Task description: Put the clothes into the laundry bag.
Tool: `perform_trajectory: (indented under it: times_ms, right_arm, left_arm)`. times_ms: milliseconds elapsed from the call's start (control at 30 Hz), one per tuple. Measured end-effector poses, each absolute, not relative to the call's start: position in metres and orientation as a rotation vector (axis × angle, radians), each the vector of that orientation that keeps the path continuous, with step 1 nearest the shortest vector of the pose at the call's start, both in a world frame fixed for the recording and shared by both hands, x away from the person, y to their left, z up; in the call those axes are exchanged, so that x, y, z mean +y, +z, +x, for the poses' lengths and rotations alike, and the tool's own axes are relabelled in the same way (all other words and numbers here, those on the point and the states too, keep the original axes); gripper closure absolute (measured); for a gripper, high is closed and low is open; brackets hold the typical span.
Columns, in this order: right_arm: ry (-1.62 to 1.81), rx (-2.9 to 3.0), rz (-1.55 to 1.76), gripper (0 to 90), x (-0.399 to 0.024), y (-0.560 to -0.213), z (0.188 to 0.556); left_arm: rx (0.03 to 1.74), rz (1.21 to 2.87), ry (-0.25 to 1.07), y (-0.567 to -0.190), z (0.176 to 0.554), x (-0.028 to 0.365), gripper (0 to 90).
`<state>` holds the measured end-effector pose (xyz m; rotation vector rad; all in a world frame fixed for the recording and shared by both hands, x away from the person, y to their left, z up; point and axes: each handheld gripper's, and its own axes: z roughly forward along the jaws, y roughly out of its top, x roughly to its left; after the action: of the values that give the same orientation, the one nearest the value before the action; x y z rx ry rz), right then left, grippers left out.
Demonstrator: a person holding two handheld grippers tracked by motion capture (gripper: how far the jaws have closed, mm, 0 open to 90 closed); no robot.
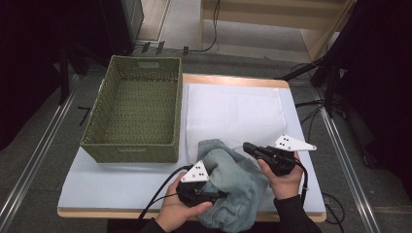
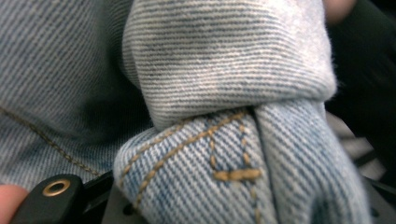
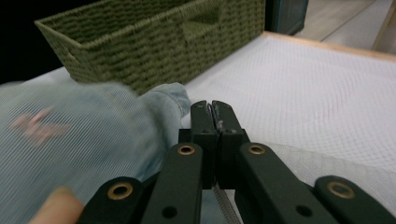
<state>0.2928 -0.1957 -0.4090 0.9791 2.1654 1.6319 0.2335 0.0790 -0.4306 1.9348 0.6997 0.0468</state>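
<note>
Grey floor with metal rails runs along both sides of a small table [image 1: 121,187], pale top with a wooden edge, and a white cloth [image 1: 233,114] is spread over its right half. Cables trail across the floor behind; dark stands and equipment crowd the far corners, too dim to identify. Wooden furniture sits at upper right, cut off by the frame.

Green woven basket [image 1: 133,114] stands on the left half of the table, rectangular, with a handle slot in its far wall. Its floor is bare. The right gripper view shows the same basket [image 3: 140,46] beyond the denim.

Crumpled light-blue denim garment [image 1: 233,187] lies at the near table edge, between the two hands, partly overhanging the edge. Tan stitching and a bar tack show close up in the left gripper view [image 2: 233,140].

Left gripper [image 1: 216,194] is pushed into the garment from the left; its jaws stand partly apart with folds of denim between and around them. Whether the pads press on the fabric cannot be told, as cloth hides the tips. Left hand [image 1: 182,206] wraps the body of the tool.

Right gripper [image 3: 214,112] has its jaws pressed together, nothing between them, just right of the denim and above the white cloth. Denim at left of that view is motion-blurred.
</note>
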Motion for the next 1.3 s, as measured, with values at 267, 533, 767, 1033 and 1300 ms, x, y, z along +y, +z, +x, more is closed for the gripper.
perform_trajectory:
  times_ms: [267,533,767,1033,1300]
  right_arm:
    - [1.597,2.194,0.987,90.0,-0.189,-0.414,0.293]
    - [1.578,2.194,1.011,90.0,-0.196,-0.417,0.294]
    - [1.575,2.211,1.010,90.0,-0.189,-0.418,0.294]
    - [1.577,2.231,0.990,90.0,-0.181,-0.419,0.293]
    - [1.623,2.187,0.957,90.0,-0.182,-0.407,0.287]
  left_arm:
    - [0.836,2.019,0.055,-0.459,0.243,0.071,29.9]
    - [0.827,1.905,0.171,-0.420,0.241,0.104,2.8]
    - [0.878,1.861,0.084,-0.430,0.258,0.091,25.6]
    - [0.700,1.973,0.062,-0.424,0.254,0.057,66.8]
    - [0.714,2.065,0.061,-0.426,0.261,0.026,68.2]
